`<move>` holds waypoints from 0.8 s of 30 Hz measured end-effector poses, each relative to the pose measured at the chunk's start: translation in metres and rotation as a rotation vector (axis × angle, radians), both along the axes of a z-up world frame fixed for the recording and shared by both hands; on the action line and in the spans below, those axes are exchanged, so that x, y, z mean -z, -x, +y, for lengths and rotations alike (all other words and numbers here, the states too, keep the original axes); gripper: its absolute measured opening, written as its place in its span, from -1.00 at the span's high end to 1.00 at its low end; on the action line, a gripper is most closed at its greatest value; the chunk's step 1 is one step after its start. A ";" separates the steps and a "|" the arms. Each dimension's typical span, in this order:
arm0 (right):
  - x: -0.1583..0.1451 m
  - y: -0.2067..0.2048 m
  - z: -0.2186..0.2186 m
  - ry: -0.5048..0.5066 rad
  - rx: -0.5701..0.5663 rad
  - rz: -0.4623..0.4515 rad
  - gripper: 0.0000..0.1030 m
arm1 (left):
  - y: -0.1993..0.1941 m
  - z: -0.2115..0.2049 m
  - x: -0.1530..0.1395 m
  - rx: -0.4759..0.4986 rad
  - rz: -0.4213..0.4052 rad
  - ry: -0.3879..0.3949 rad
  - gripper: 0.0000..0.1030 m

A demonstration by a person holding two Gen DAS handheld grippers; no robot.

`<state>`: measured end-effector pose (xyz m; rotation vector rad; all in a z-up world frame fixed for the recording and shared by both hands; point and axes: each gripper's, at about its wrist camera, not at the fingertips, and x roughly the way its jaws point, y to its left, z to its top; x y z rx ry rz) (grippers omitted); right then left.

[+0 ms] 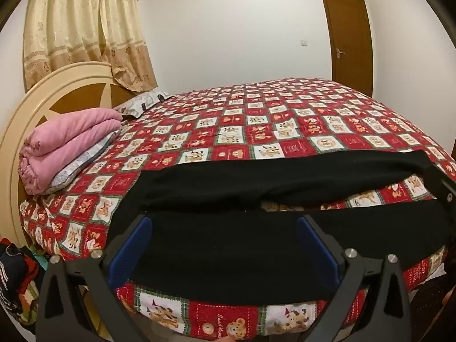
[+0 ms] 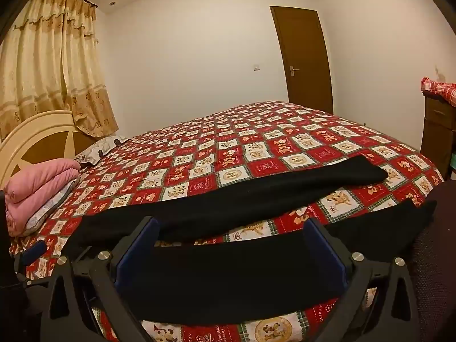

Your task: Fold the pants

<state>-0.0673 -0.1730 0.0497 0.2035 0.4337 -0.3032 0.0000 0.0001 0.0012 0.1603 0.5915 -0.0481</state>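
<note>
Black pants [image 1: 228, 245] lie spread along the near edge of a bed with a red and white bear-print quilt [image 1: 256, 119]. The two legs run to the right with a gap of quilt between them. My left gripper [image 1: 225, 228] is open, its blue pads [image 1: 134, 245] wide apart over the waist end. My right gripper [image 2: 232, 229] is open over the near leg [image 2: 233, 273], with the far leg [image 2: 256, 193] beyond it. The right gripper also shows at the right edge of the left wrist view [image 1: 441, 185], and the left gripper at the left edge of the right wrist view [image 2: 31, 252].
A folded pink blanket [image 1: 65, 145] and a pillow [image 1: 142, 102] lie by the cream headboard [image 1: 34, 97] on the left. A curtain [image 1: 85, 28] hangs behind. A brown door [image 1: 350, 40] stands at the back right. A brown dresser [image 2: 439, 131] is at the right. Clothes [image 1: 17, 279] are piled at the left.
</note>
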 end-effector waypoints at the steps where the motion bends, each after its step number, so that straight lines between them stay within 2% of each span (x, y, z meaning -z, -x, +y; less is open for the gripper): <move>1: 0.000 0.001 0.000 -0.002 0.001 -0.014 -0.98 | 0.000 0.000 -0.001 0.000 -0.007 0.003 -1.00; 3: 0.000 0.000 0.000 -0.001 0.005 -0.005 -0.98 | 0.004 0.006 0.000 0.001 -0.010 0.024 -1.00; 8: 0.004 -0.003 0.001 -0.005 0.014 0.029 -0.98 | 0.004 0.014 0.001 0.013 -0.023 0.009 -1.00; 10: 0.007 -0.003 -0.010 -0.006 0.022 0.041 -0.98 | 0.005 -0.002 -0.001 0.012 -0.019 -0.015 -1.00; 24: 0.011 -0.011 0.001 0.004 0.016 0.074 -0.98 | 0.007 -0.002 0.001 0.014 -0.020 -0.011 -1.00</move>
